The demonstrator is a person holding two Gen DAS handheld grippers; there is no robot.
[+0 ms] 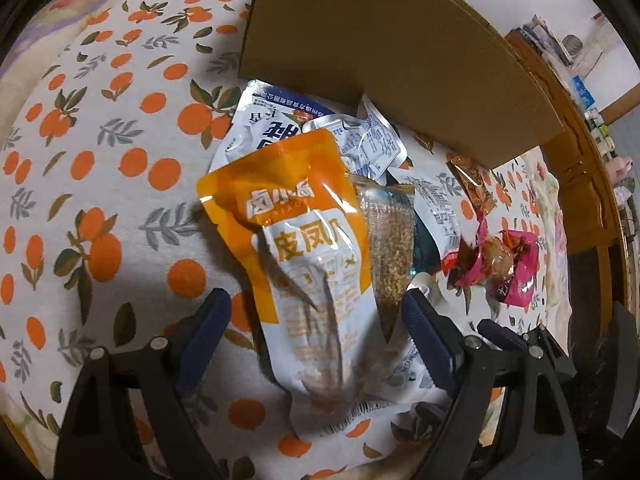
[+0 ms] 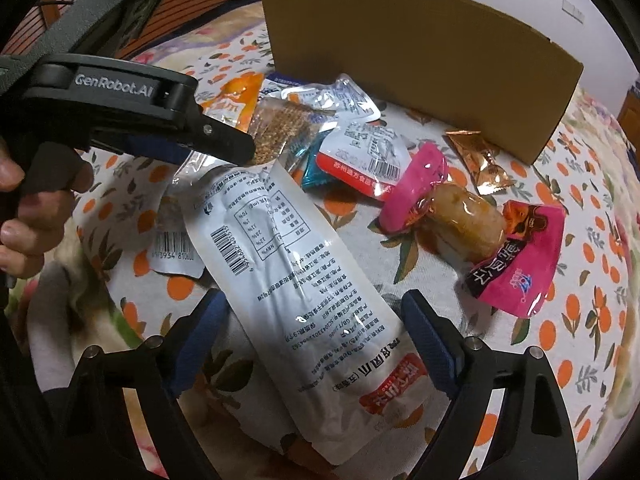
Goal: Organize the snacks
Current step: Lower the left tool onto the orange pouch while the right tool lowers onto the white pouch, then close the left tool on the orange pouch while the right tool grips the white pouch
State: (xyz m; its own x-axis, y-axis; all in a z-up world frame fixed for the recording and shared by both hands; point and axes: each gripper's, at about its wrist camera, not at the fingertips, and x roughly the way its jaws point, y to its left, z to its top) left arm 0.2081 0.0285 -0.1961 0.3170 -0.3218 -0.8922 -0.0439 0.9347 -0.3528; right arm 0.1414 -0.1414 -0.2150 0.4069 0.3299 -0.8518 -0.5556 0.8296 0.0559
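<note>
A heap of snack packets lies on an orange-print cloth (image 1: 100,168). In the left wrist view an orange-and-white pouch (image 1: 304,248) lies lengthwise between the fingers of my left gripper (image 1: 316,316); the jaws are open, with a gap on each side. A clear sesame bar packet (image 1: 390,240) lies against its right edge. In the right wrist view a white pouch with a barcode (image 2: 288,264) lies back-up between the fingers of my right gripper (image 2: 316,316), which is open and close to both its edges. The left gripper (image 2: 236,150) hangs over the heap's left end.
A cardboard box (image 2: 420,60) stands behind the heap. A pink wrapped snack (image 2: 480,232), a copper wrapper (image 2: 476,160), a red-and-white packet (image 2: 360,152) and blue-white packets (image 1: 272,120) lie around. Wooden furniture (image 1: 580,168) stands at the right. A hand (image 2: 24,208) holds the left gripper.
</note>
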